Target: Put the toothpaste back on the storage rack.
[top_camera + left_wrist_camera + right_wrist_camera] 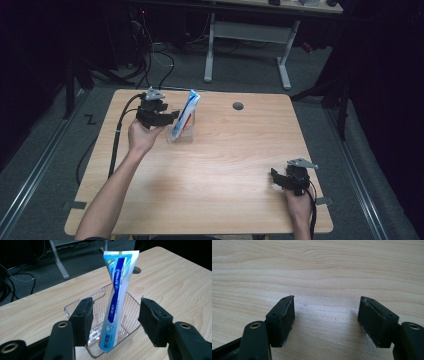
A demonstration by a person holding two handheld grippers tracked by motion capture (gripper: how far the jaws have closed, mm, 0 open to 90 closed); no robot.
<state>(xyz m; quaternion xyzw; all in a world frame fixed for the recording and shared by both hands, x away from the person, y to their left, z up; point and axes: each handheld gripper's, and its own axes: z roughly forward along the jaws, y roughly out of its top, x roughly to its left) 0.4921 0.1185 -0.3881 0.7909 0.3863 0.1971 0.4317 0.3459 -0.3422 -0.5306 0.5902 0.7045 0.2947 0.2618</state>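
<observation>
Nearest the person, the right gripper (292, 181) rests on the desk (225, 170) at its near right corner, jaws released around bare wood, well apart from the work. The left gripper (116, 322) sits at the far left, jaws spread to either side of the toothpaste tube (116, 297) without pressing on it. The tube stands tilted in a clear plastic holder (75, 308), its crimped end up and leaning on the far rim. The likely trouble: the holder looks light, so a jaw catching its wall could tip or slide it, and a squeeze low on the slick tube might pop it sideways. Farther off, a cable hole (238, 106) marks the desk. Beyond the edge stand another table's legs (210, 50) and loose floor cables (160, 60), none in the way.
</observation>
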